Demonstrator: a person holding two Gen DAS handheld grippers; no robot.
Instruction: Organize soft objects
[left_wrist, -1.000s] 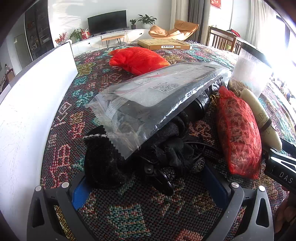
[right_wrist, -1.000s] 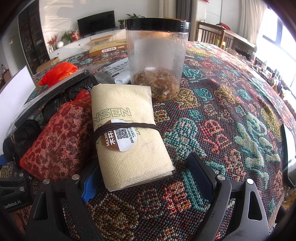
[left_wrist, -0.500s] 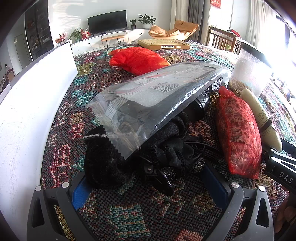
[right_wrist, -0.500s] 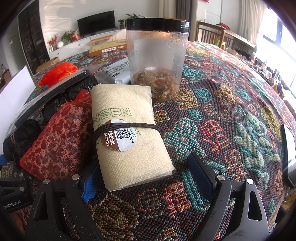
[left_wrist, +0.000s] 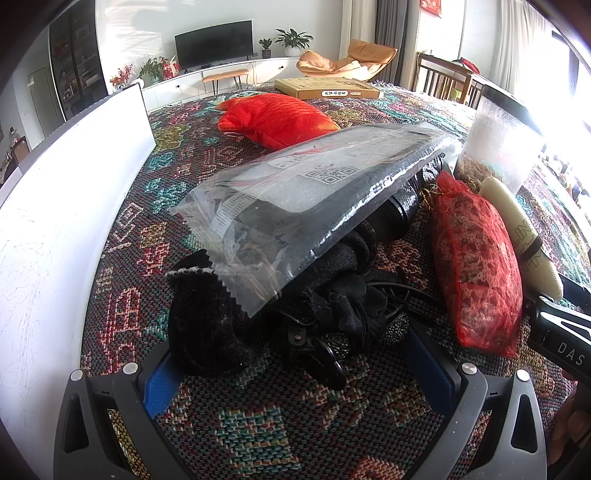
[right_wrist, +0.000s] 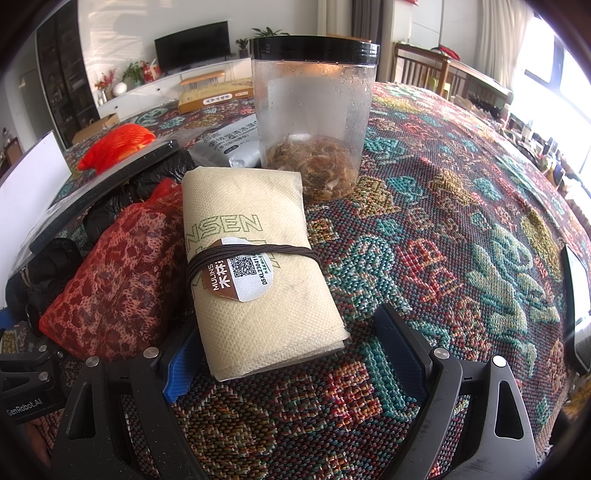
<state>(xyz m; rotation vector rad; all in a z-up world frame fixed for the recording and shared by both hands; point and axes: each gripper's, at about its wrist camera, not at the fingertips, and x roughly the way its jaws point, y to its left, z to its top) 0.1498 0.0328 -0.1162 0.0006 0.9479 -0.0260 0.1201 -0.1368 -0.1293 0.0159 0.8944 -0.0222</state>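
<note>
A heap of black knitted fabric and cords (left_wrist: 295, 306) lies on the patterned tablecloth (left_wrist: 258, 424), with a clear plastic packet (left_wrist: 306, 199) resting across it. My left gripper (left_wrist: 295, 373) stands open, its fingers on either side of the heap's near end. To the right lies a red mesh bag (left_wrist: 476, 269) (right_wrist: 118, 280). A cream folded cloth bag (right_wrist: 255, 266), bound with a brown cord and a round label, lies between the open fingers of my right gripper (right_wrist: 291, 354), touching the left one. A red cushion (left_wrist: 273, 118) sits further back.
A clear jar with a black lid (right_wrist: 314, 118) stands just behind the cream bag, with a grey pouch (right_wrist: 229, 144) beside it. A white board (left_wrist: 55, 206) runs along the left. A flat cardboard box (left_wrist: 328, 88) lies at the far edge. Bare tablecloth (right_wrist: 461, 221) spreads to the right.
</note>
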